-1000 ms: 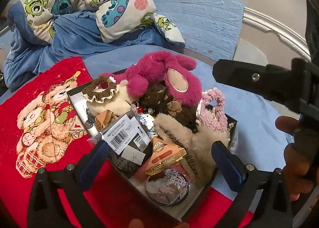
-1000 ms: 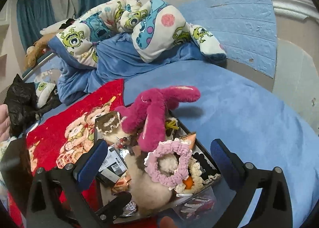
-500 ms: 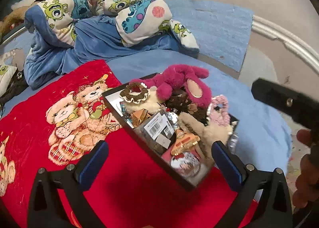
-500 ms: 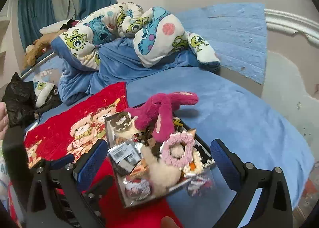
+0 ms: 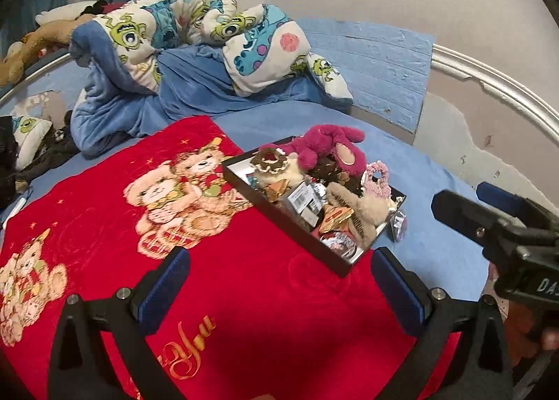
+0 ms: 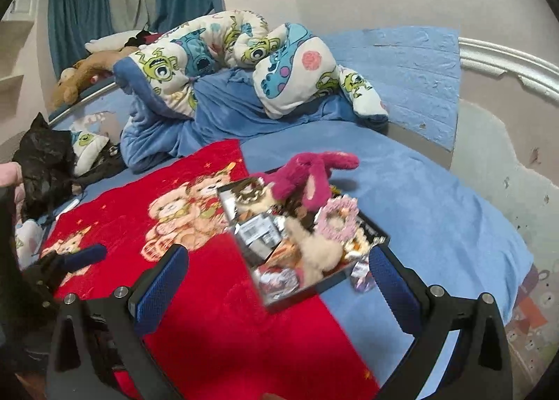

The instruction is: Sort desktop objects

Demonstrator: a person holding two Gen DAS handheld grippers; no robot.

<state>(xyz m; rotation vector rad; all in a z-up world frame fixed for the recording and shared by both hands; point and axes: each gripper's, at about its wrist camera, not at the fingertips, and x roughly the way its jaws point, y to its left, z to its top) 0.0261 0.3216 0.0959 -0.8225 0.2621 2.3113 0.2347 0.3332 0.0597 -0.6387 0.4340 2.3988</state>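
A black tray (image 5: 286, 216) sits on the bed, half on a red bear blanket (image 5: 104, 211), and is packed with small objects. A magenta plush (image 5: 328, 146) lies at its far end, a pink scrunchie (image 5: 377, 178) at its right edge, a beige furry piece (image 5: 363, 207) and packets near the front. The tray also shows in the right wrist view (image 6: 300, 291), with the plush (image 6: 307, 172) and scrunchie (image 6: 337, 218). My left gripper (image 5: 279, 288) is open and empty, held back from the tray. My right gripper (image 6: 276, 281) is open and empty, just short of the tray's near end.
A rumpled cartoon-print quilt (image 5: 209, 33) and blue blanket (image 5: 146, 106) lie at the back of the bed. A black bag (image 6: 42, 162) lies at the left edge. The wall (image 5: 471, 120) curves round the bed's right side. A small packet (image 5: 398, 223) lies beside the tray.
Both grippers have pulled back and up from the tray, so it looks smaller and farther away. Both stay open and empty. The tray's contents look unchanged.
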